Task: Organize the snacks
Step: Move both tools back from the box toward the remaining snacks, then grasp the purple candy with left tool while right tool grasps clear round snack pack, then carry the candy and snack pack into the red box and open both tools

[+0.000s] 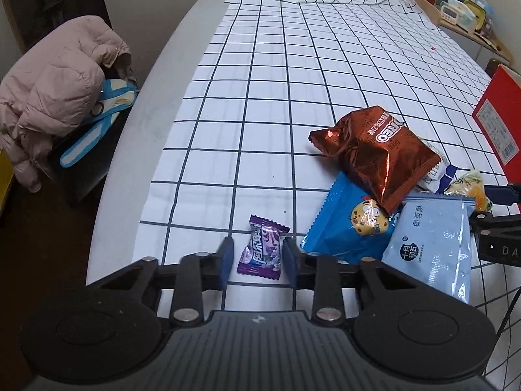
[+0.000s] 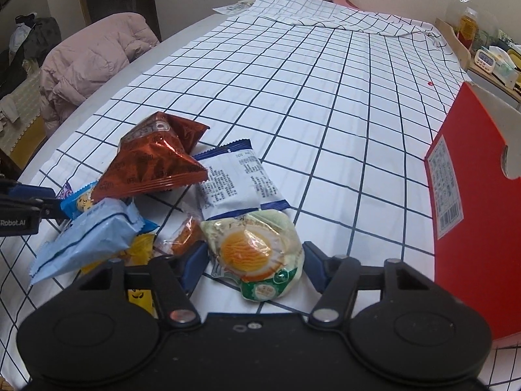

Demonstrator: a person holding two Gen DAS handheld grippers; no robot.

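Observation:
A pile of snacks lies on a white checked tablecloth (image 1: 276,81). My left gripper (image 1: 259,257) is open, its fingers on either side of a small purple candy (image 1: 262,249) lying on the cloth, with small gaps. Right of it lie a blue cookie pack (image 1: 345,228), a brown Oreo bag (image 1: 381,150) and a light blue pack (image 1: 433,244). My right gripper (image 2: 257,265) is open around a pale green egg-yolk pastry pack (image 2: 257,247). The Oreo bag (image 2: 156,159), a white and blue pack (image 2: 234,182) and the light blue pack (image 2: 88,238) lie to its left.
A red box (image 2: 478,195) stands at the right, also seen in the left wrist view (image 1: 501,117). A pink jacket (image 1: 55,88) hangs on a chair left of the table. A wooden shelf (image 1: 465,9) with jars stands far right. Yellow and orange packs (image 2: 143,247) lie under the pile.

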